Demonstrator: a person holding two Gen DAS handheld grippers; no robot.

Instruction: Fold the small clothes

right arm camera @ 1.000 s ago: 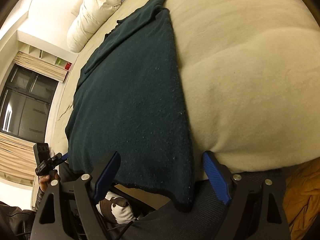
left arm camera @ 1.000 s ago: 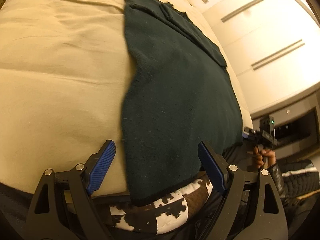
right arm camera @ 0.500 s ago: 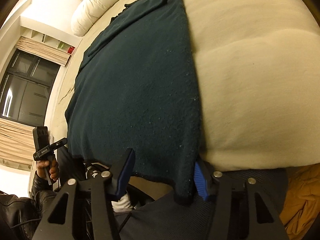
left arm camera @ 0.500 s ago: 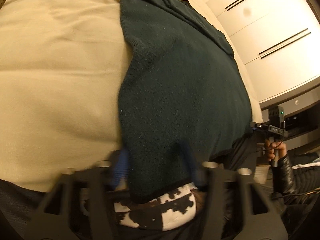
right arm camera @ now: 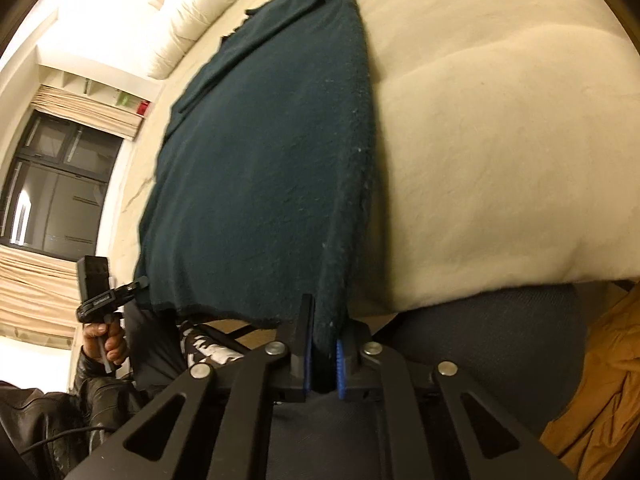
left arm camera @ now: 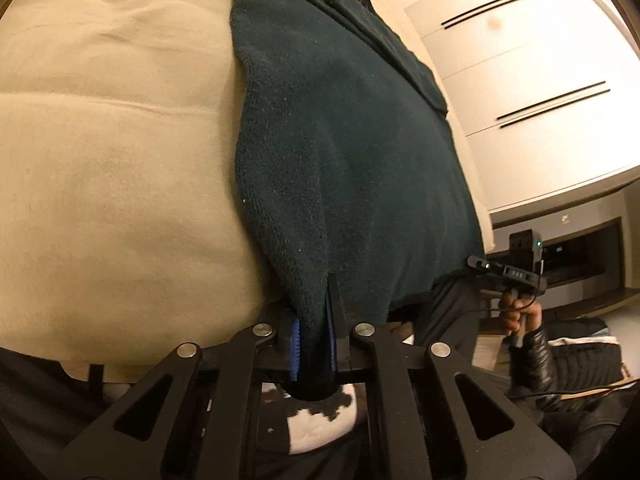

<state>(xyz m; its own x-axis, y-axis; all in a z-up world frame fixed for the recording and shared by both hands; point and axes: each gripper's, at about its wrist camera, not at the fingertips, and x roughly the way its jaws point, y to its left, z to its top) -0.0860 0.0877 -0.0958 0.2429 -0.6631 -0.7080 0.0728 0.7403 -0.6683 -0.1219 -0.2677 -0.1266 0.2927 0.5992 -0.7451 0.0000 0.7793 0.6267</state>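
A dark green knit garment [left arm camera: 344,128] lies flat and lengthwise on a cream bed [left arm camera: 112,152], its near hem hanging over the bed's front edge. My left gripper [left arm camera: 314,344] is shut on the hem's left corner. In the right wrist view the same garment [right arm camera: 264,152] runs away over the bed [right arm camera: 500,140], and my right gripper [right arm camera: 323,364] is shut on the hem's right corner. Each gripper shows small in the other's view, the right one [left arm camera: 516,272] and the left one [right arm camera: 104,296] held in a hand.
White pillows [right arm camera: 188,12] lie at the far end of the bed. White cupboard fronts [left arm camera: 532,92] stand to the right, a dark window with beige curtains [right arm camera: 52,200] to the left. An orange-brown cloth [right arm camera: 600,392] lies low at the right.
Both grippers moved forward onto the hanging hem and closed on it, the left on the left corner, the right on the right corner. The hem is now bunched between the blue pads.
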